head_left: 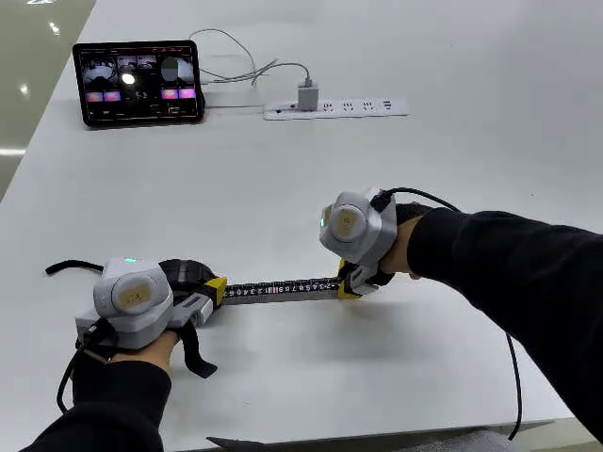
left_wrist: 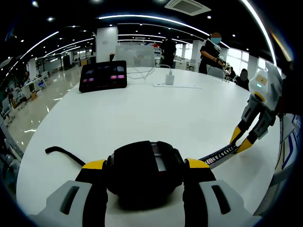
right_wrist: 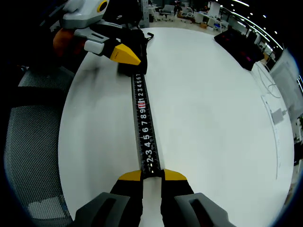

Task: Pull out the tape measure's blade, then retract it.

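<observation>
Looking down in the head view, you have the tape measure's black case (head_left: 186, 276) on the white bench (head_left: 396, 188) near its front edge. The blade (head_left: 283, 289) lies flat, stretched out to your right. Your left gripper (head_left: 213, 290) clamps the case and your right gripper (head_left: 350, 283) pinches the blade's far end, with the two well apart. At the far side of the bench sit a tablet (head_left: 138, 82) and a power strip (head_left: 339, 107).

The left gripper view adds the grip itself: both yellow-tipped jaws press against the sides of the case, which is seated between them. A black strap (left_wrist: 61, 152) trails off across the bench. The right gripper view makes the blade's printed numbers readable, where the head view leaves them too small to read. They run away from the jaws toward the case. These jaws are closed on the blade's tip with a narrow slit between them.

Your left hand (head_left: 146, 350) sits low under its gripper and comes in from the bottom-left. Your right arm, in a dark sleeve (head_left: 509, 273), reaches in from the right edge, and its gripper tips down onto the blade end.
</observation>
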Action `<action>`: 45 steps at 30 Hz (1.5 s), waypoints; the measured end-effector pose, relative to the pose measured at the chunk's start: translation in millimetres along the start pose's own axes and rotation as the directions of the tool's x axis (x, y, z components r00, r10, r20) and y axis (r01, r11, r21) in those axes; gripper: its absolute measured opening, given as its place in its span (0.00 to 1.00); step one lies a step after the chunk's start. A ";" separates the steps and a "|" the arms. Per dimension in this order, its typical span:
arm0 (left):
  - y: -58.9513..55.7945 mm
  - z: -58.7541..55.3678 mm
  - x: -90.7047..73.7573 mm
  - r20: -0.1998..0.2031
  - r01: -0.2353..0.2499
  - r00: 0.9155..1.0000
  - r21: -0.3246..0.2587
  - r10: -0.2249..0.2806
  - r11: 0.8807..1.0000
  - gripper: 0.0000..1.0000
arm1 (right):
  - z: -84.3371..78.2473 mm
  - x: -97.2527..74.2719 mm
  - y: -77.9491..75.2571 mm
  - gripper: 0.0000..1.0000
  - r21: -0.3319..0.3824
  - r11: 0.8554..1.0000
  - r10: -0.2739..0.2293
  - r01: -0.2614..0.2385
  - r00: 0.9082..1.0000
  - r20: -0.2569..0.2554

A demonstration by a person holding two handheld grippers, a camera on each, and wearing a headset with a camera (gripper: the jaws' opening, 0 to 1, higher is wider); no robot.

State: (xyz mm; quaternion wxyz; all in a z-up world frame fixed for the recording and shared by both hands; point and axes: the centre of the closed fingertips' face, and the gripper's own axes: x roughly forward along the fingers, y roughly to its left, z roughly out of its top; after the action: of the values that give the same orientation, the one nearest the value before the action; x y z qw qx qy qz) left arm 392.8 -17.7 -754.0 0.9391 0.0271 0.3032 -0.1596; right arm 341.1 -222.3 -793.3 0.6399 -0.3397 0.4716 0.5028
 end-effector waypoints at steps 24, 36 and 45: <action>1.1 -0.3 1.1 -0.005 0.003 1.000 0.001 -0.003 1.000 0.59 | 7.2 2.9 1.2 0.09 -0.004 1.000 0.002 -0.002 1.000 0.009; 1.3 -0.2 1.6 -0.007 0.004 1.000 0.000 -0.004 1.000 0.59 | 11.9 4.7 0.0 0.09 -0.018 1.000 0.003 -0.003 1.000 0.012; 1.2 0.1 2.3 -0.005 0.005 1.000 -0.002 -0.005 1.000 0.59 | 15.0 5.5 0.1 0.09 -0.014 1.000 -0.002 0.002 1.000 0.019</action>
State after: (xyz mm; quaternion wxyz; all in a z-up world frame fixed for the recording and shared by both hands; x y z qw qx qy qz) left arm 394.9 -17.2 -755.3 0.9379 0.0257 0.3058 -0.1616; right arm 345.2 -206.8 -793.6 0.6425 -0.3398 0.4617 0.5085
